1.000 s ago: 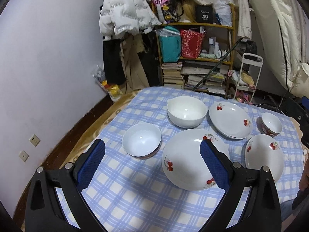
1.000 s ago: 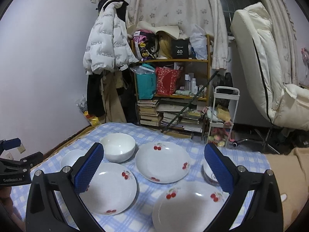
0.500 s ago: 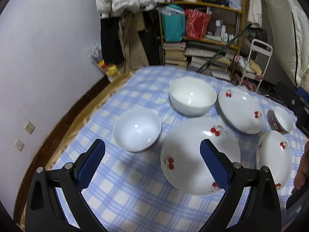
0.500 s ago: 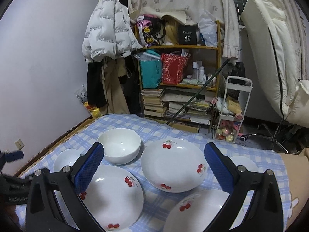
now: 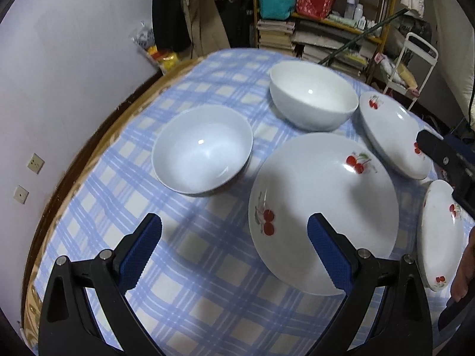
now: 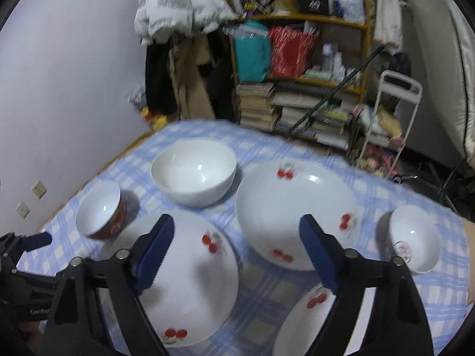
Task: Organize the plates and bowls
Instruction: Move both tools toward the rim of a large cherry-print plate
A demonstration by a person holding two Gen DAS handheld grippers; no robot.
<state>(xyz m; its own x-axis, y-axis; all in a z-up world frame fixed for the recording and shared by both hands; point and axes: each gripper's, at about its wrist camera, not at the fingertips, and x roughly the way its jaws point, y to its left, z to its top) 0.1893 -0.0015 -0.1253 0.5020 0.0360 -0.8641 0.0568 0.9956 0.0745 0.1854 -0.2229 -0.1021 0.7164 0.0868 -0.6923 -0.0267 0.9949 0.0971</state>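
My left gripper [image 5: 233, 237] hangs open over the blue checked tablecloth [image 5: 190, 290], nothing between its blue pads. Ahead of it sit a small white bowl with a red outside [image 5: 202, 148], a big white bowl [image 5: 314, 95] and a large cherry plate [image 5: 323, 207] under its right finger. My right gripper [image 6: 237, 237] hovers above two cherry plates [image 6: 190, 279] [image 6: 297, 213]. Its jaws are closing, still wide apart and touching nothing. A third cherry plate [image 6: 308, 320] lies under its right finger, and a small bowl [image 6: 415, 237] sits at the right.
The table's left edge [image 5: 98, 136] runs close to a white wall. Beyond the far edge stand a cluttered shelf [image 6: 299, 74] with books, hanging coats [image 6: 178, 14], a small white cart [image 6: 392, 112] and a cream chair at the right.
Both grippers have come down and tipped toward the table, so the dishes loom larger. The right gripper's fingers stand closer together than before.
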